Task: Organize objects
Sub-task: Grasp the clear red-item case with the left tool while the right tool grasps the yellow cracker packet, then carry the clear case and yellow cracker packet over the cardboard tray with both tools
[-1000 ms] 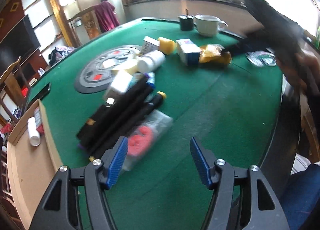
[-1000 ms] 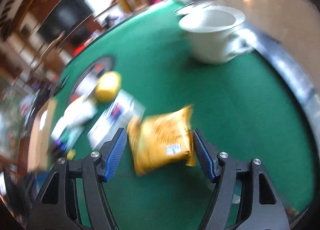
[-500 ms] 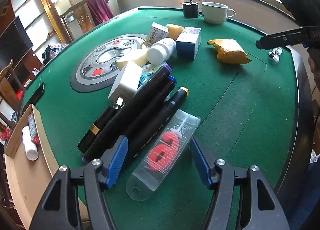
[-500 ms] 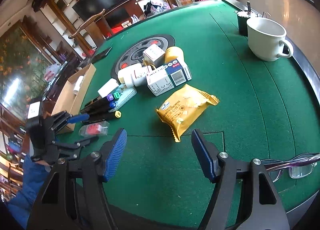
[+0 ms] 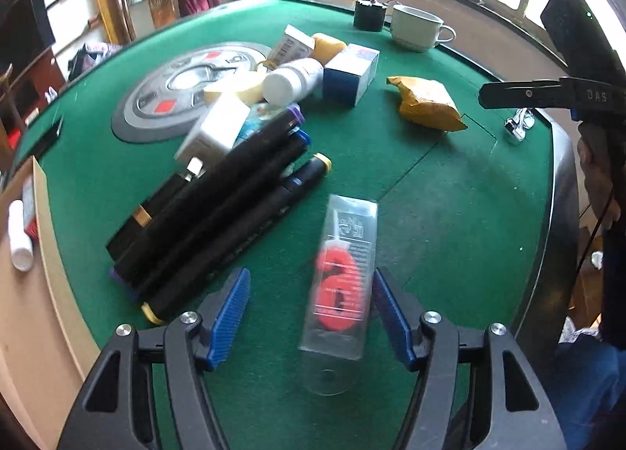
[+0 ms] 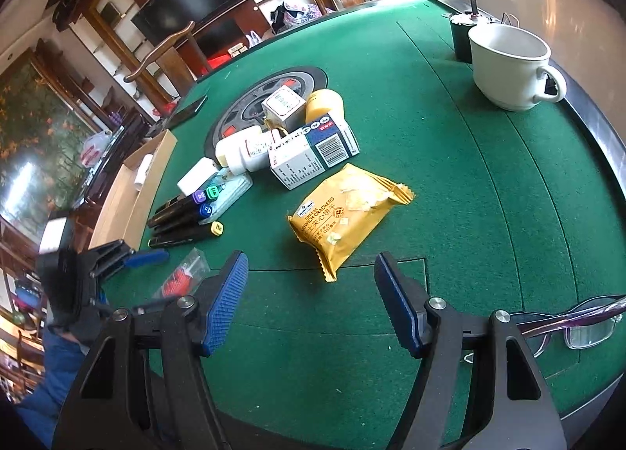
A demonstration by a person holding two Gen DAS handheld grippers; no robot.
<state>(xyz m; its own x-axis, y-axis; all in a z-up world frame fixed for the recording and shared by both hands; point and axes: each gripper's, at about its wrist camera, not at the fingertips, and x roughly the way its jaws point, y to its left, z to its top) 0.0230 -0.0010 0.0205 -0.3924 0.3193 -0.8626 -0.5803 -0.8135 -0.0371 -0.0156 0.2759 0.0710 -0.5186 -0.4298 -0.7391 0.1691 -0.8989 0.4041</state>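
Green felt table (image 5: 450, 215): your left gripper (image 5: 309, 313) gapes around the clear red-candle pack (image 5: 344, 278); your right gripper (image 6: 309, 301) gapes empty before the cracker packet (image 6: 344, 215).

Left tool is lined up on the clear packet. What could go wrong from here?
1. The clear packet sits off-centre in the open left tool, close to its right finger; closing may skew or flip it.
2. The marker pile lies just beside the left finger; a wide approach could snag the pile.
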